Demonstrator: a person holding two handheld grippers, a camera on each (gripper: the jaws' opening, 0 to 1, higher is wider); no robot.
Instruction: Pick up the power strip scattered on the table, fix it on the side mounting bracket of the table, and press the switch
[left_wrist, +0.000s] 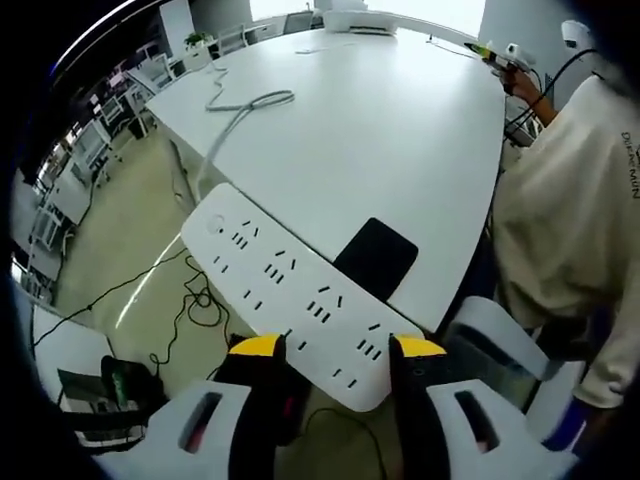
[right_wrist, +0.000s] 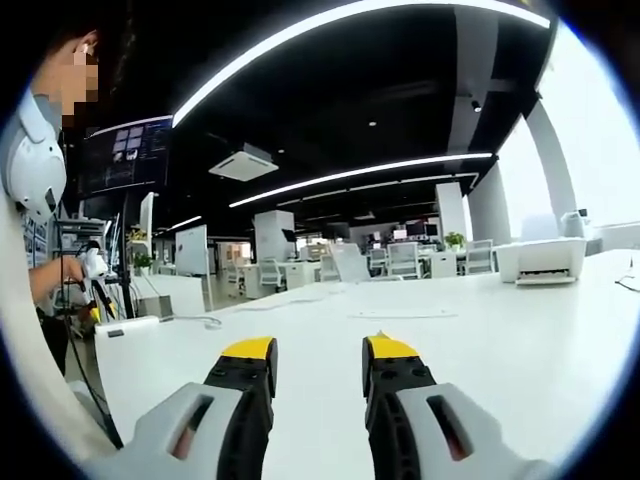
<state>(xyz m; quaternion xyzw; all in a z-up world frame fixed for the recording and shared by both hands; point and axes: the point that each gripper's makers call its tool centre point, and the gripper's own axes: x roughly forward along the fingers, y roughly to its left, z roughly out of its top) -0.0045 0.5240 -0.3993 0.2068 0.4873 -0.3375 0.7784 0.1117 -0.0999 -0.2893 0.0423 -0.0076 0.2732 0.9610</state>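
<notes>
A long white power strip (left_wrist: 290, 290) with several sockets and a round switch (left_wrist: 217, 224) at its far end lies slanted along the white table's side edge. My left gripper (left_wrist: 335, 350) is shut on its near end, yellow-tipped fingers (left_wrist: 262, 347) on either side. The strip's white cable (left_wrist: 236, 118) trails away over the tabletop. A black bracket plate (left_wrist: 377, 256) sits at the table edge just behind the strip. In the right gripper view my right gripper (right_wrist: 317, 352) hovers open over the white table (right_wrist: 480, 340), holding nothing.
A person in a cream top (left_wrist: 570, 210) stands at the table's right side. Black cables (left_wrist: 190, 300) lie on the floor below the edge. A white printer-like box (right_wrist: 540, 260) sits far back on the table. Office desks and chairs (left_wrist: 90, 140) fill the room beyond.
</notes>
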